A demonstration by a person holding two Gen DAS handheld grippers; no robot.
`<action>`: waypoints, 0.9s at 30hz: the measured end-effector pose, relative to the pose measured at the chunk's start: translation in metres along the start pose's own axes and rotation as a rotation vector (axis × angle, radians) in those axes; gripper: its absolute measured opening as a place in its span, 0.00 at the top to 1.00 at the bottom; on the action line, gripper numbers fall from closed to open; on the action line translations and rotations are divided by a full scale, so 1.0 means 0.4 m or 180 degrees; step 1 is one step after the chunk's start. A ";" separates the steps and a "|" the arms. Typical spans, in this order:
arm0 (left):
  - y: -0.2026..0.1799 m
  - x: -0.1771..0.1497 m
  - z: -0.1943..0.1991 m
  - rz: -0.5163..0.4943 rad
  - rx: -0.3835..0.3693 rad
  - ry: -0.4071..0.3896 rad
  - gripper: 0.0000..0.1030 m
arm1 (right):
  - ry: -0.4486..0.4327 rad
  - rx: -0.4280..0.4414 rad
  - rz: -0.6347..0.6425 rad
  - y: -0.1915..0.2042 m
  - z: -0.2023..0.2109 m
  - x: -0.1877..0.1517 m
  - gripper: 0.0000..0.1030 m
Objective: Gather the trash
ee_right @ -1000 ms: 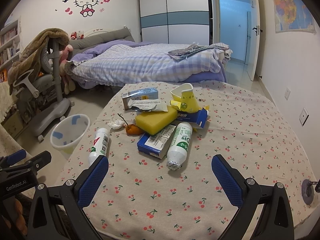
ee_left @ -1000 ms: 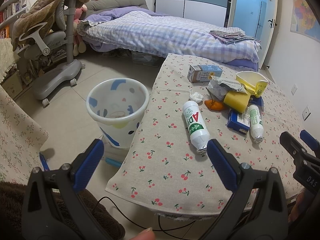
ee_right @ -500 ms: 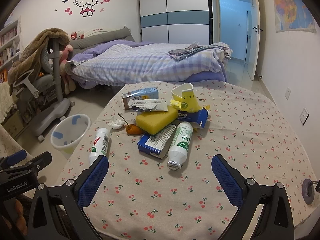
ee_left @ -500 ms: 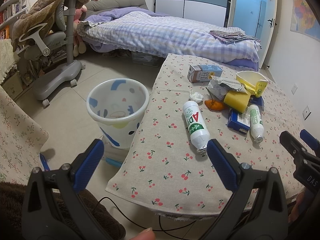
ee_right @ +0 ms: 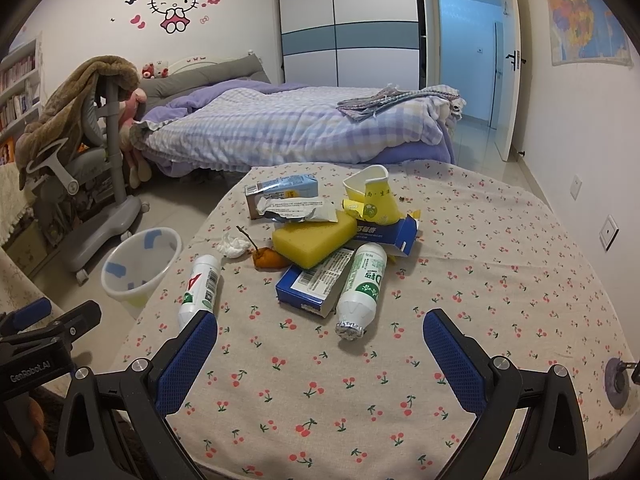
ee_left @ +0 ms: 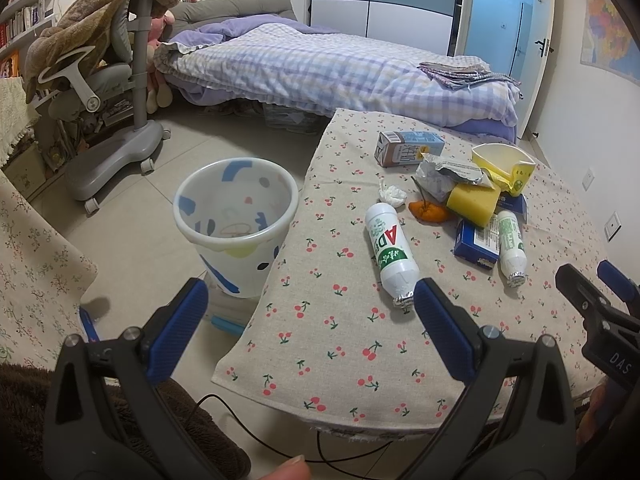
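Note:
A heap of trash lies mid-table: a yellow sponge, a blue box, a crushed yellow cup, a silver wrapper, a milk carton, an orange peel and a tissue wad. Two white bottles lie flat, one against the blue box, the other nearer the table's left edge. A white bin with coloured patches stands on the floor left of the table. My left gripper is open over the table's near corner. My right gripper is open, short of the heap.
The round table wears a cherry-print cloth. A bed stands behind it, and a grey chair draped with a brown blanket at the left. A thin cable hangs under the table's near edge. Bare floor tiles surround the bin.

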State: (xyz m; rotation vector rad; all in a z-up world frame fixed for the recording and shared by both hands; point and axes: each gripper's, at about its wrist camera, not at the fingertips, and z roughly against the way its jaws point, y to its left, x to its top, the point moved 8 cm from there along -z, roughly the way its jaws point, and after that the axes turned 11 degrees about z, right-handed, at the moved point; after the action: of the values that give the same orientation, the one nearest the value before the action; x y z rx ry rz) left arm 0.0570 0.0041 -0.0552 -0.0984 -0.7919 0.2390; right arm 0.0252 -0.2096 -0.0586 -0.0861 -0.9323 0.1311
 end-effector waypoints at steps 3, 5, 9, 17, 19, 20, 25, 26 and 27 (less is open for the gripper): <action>0.000 -0.002 0.000 0.0001 0.0000 -0.0004 0.01 | 0.0002 0.0002 -0.0003 -0.001 0.000 0.000 0.00; 0.001 0.000 0.000 0.0002 0.0001 -0.0005 0.01 | 0.0000 0.0002 -0.0004 0.000 0.000 0.000 0.00; 0.002 0.001 0.000 -0.0001 0.0010 -0.0008 0.01 | -0.0003 0.0007 -0.0011 0.001 0.000 0.002 0.00; -0.001 0.035 -0.010 -0.0031 0.0012 0.0056 0.01 | 0.0069 0.0096 -0.0174 -0.044 -0.013 0.032 0.00; -0.008 0.049 -0.011 -0.0062 0.0008 0.0036 0.01 | 0.0118 0.0039 -0.0154 -0.064 -0.021 0.042 0.00; -0.013 0.062 -0.012 -0.0096 0.0005 0.0029 0.01 | 0.0136 0.0029 -0.0149 -0.072 -0.026 0.047 0.00; -0.030 0.107 -0.026 -0.0215 -0.0006 0.0055 0.01 | 0.0301 0.0055 -0.0133 -0.107 -0.053 0.071 0.00; -0.034 0.113 -0.032 -0.0228 -0.0013 0.0079 0.01 | 0.0340 0.0058 -0.0133 -0.116 -0.061 0.079 0.00; -0.039 0.124 -0.042 -0.0243 -0.0038 0.0139 0.01 | 0.0374 0.0060 -0.0138 -0.126 -0.068 0.090 0.00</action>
State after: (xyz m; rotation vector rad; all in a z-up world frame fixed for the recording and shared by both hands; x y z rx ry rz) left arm 0.1051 0.0015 -0.0300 -0.0842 -0.7523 0.1593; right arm 0.0720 -0.2543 -0.0397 -0.0555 -0.8149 0.0938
